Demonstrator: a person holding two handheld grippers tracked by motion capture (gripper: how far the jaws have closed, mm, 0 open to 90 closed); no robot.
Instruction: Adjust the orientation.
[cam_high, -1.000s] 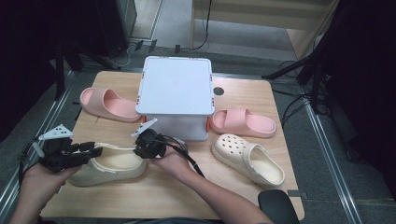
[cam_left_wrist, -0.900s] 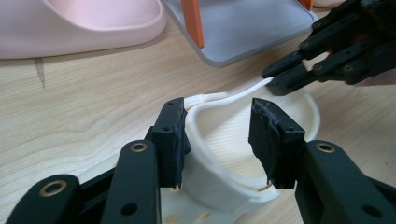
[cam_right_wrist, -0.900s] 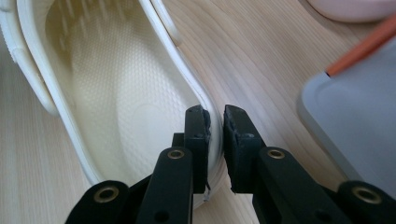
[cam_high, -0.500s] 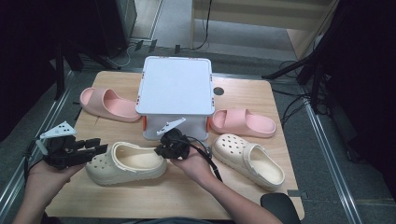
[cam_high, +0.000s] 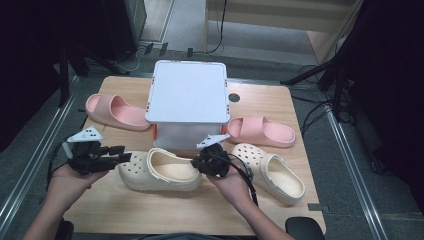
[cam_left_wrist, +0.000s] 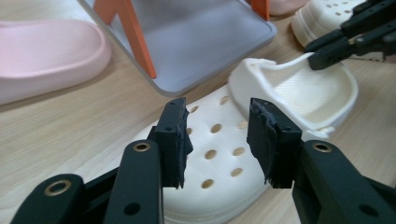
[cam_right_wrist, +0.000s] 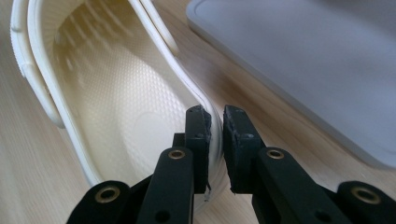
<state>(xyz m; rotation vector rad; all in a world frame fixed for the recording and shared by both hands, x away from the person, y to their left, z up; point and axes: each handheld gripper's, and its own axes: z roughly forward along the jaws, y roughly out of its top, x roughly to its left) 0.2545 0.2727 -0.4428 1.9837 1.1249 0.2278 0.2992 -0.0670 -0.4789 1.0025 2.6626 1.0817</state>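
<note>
A cream clog (cam_high: 160, 170) lies on the wooden table (cam_high: 150, 215) in front of the white box (cam_high: 187, 97), toe to the left. My right gripper (cam_high: 197, 164) is shut on the rim of its heel end; in the right gripper view the thin cream wall (cam_right_wrist: 212, 135) is pinched between the gripper (cam_right_wrist: 215, 126) pads. My left gripper (cam_high: 125, 156) stands open at the toe, and its jaws (cam_left_wrist: 217, 135) hover over the perforated toe cap (cam_left_wrist: 219, 158) without touching. The right gripper (cam_left_wrist: 322, 53) shows at the far rim.
A second cream clog (cam_high: 272, 172) lies to the right, close behind my right hand. One pink slide (cam_high: 117, 111) sits left of the box and another (cam_high: 262, 131) right of it. The box rests on orange legs (cam_left_wrist: 135, 37). Dark floor surrounds the table.
The clog has slid to the right across the table, held by the right gripper. The left gripper has followed it rightward, staying at the toe.
</note>
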